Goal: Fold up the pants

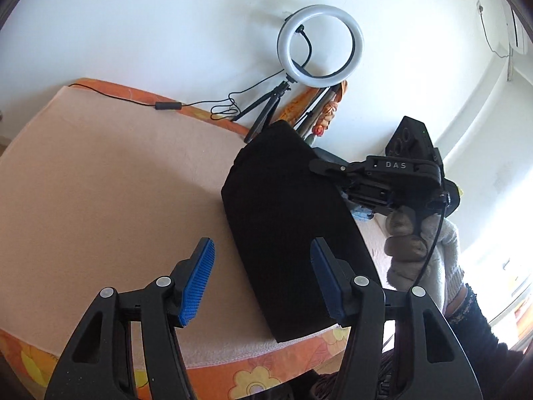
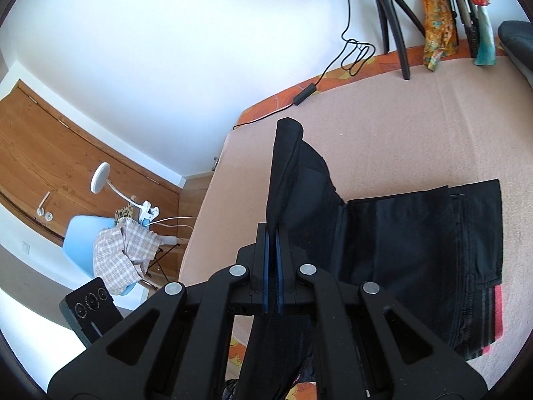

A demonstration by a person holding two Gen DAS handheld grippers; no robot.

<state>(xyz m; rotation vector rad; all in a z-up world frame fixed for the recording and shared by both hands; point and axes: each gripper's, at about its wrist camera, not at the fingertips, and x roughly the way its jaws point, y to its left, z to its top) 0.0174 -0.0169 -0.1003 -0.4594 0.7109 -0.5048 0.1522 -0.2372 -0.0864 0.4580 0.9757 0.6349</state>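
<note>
**Black pants on the pink blanket: right gripper clamping a lifted edge, left gripper hanging apart**

Black pants (image 2: 416, 240): lying partly folded on the pink blanket (image 1: 110, 180), near its front edge, with one flap being pulled upright. The blanket is running bare and wide to the left of the pants, out to the orange floral mattress border (image 1: 253, 376).

Right gripper (image 2: 272, 253): blue pads pressing together on the raised black fabric, which is standing up between them. In the left wrist view a gloved hand (image 1: 419, 250) is gripping its handle, coming in from the right side of the pants.

Left gripper (image 1: 263, 278): fingers spreading wide, holding nothing, hovering over the near end of the pants.

Ring light (image 1: 319, 45) on a tripod (image 2: 389, 10): standing at the far edge against the white wall.
</note>
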